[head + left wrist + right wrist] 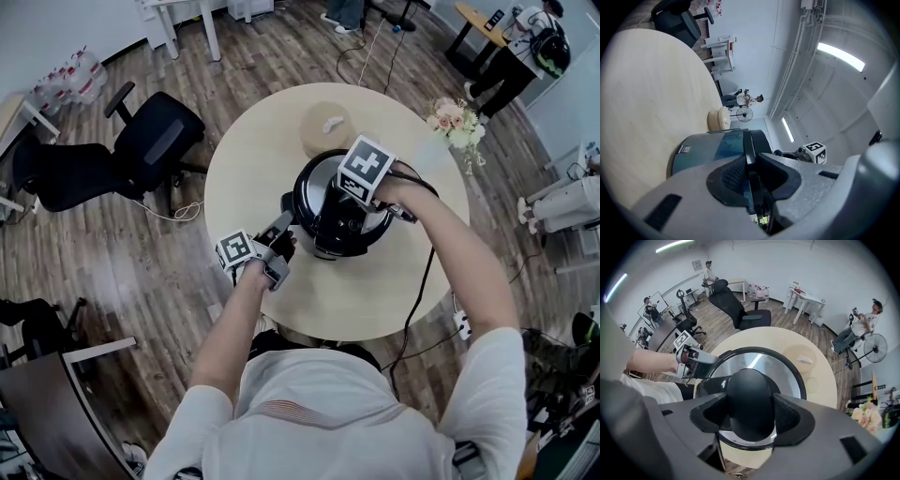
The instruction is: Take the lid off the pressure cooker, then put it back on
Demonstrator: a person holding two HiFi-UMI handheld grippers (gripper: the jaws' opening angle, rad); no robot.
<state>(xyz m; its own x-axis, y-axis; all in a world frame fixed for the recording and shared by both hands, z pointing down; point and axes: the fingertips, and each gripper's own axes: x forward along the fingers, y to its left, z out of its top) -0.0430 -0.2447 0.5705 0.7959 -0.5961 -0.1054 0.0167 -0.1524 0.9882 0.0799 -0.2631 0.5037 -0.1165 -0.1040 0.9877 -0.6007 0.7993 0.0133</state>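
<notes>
The right gripper [751, 412] points straight down, its jaws clamped on either side of the black knob [750, 394] atop the lid [790, 365], the natural place to turn and lift it. The lid sits on the cooker [701, 147], in the middle of the round bench [375, 300]. The left gripper [751, 178] lies level, its jaws nearly together and pinching the thin side handle [748, 140], probably to keep the cooker from twisting while the lid is worked.
</notes>
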